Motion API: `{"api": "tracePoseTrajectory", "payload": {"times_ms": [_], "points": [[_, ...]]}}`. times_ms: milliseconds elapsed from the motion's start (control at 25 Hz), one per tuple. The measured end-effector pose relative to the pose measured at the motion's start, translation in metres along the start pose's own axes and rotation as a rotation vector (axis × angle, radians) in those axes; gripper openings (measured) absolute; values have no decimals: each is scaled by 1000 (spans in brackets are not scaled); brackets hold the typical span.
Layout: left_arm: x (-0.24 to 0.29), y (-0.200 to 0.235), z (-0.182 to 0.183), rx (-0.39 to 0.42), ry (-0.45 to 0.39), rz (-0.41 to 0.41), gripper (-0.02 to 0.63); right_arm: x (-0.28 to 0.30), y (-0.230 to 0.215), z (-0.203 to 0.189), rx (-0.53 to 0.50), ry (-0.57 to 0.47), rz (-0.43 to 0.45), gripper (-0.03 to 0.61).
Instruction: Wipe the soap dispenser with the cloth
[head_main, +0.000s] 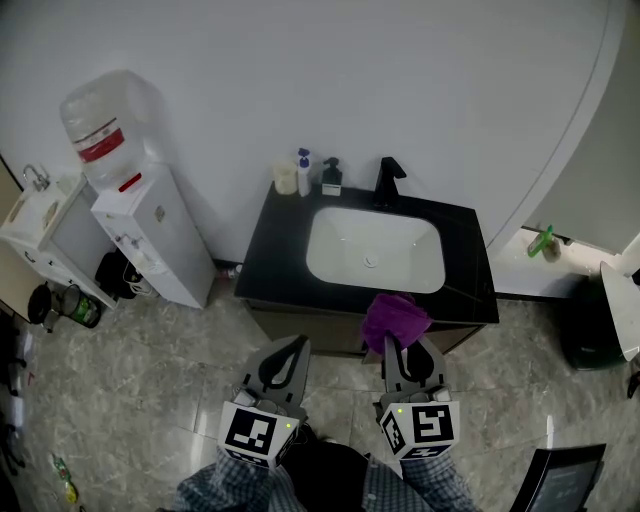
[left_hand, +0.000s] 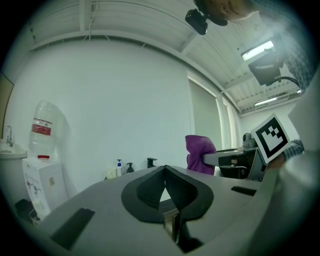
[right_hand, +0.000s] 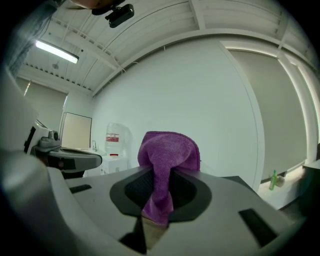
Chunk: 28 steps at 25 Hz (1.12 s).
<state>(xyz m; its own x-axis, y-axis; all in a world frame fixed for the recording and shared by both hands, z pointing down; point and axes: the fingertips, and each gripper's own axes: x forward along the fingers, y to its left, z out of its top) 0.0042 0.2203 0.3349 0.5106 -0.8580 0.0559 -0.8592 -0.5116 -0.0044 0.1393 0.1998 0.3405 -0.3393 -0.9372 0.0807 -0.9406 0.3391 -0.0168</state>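
The dark soap dispenser (head_main: 331, 177) stands at the back of the black vanity top (head_main: 280, 250), left of the black faucet (head_main: 387, 181); it also shows small and far off as the soap dispenser (left_hand: 130, 168) in the left gripper view. A purple cloth (head_main: 394, 318) bunches out of my right gripper (head_main: 402, 343), whose jaws are shut on it; the cloth (right_hand: 166, 165) fills the middle of the right gripper view. My left gripper (head_main: 294, 345) is shut with nothing in it. Both grippers hover over the floor, short of the vanity's front edge.
A white basin (head_main: 374, 249) is sunk in the vanity top. A white and blue pump bottle (head_main: 303, 171) and a pale cup (head_main: 285, 177) stand left of the dispenser. A water cooler (head_main: 140, 215) stands at the left. A green bottle (head_main: 541, 241) lies on the right ledge.
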Motion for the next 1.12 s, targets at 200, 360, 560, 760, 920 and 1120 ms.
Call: {"api": "tracePoseTrajectory", "payload": {"times_ms": [200, 360, 560, 760, 920, 1120], "points": [[-2, 1, 4, 14, 9, -29, 2, -2, 11, 10, -12, -15, -7, 77], [-2, 3, 13, 23, -19, -52, 2, 1, 20, 11, -10, -9, -13, 77], [-6, 10, 16, 38, -15, -77, 2, 6, 30, 10, -7, 6, -25, 77], [-13, 15, 11, 37, -5, -80, 2, 7, 44, 7, -19, 14, -15, 76], [-18, 17, 9, 26, 2, -85, 2, 6, 50, 4, -16, 24, -14, 76], [-20, 21, 10, 17, -17, -83, 2, 8, 54, 1, -22, 33, -18, 76]]}}
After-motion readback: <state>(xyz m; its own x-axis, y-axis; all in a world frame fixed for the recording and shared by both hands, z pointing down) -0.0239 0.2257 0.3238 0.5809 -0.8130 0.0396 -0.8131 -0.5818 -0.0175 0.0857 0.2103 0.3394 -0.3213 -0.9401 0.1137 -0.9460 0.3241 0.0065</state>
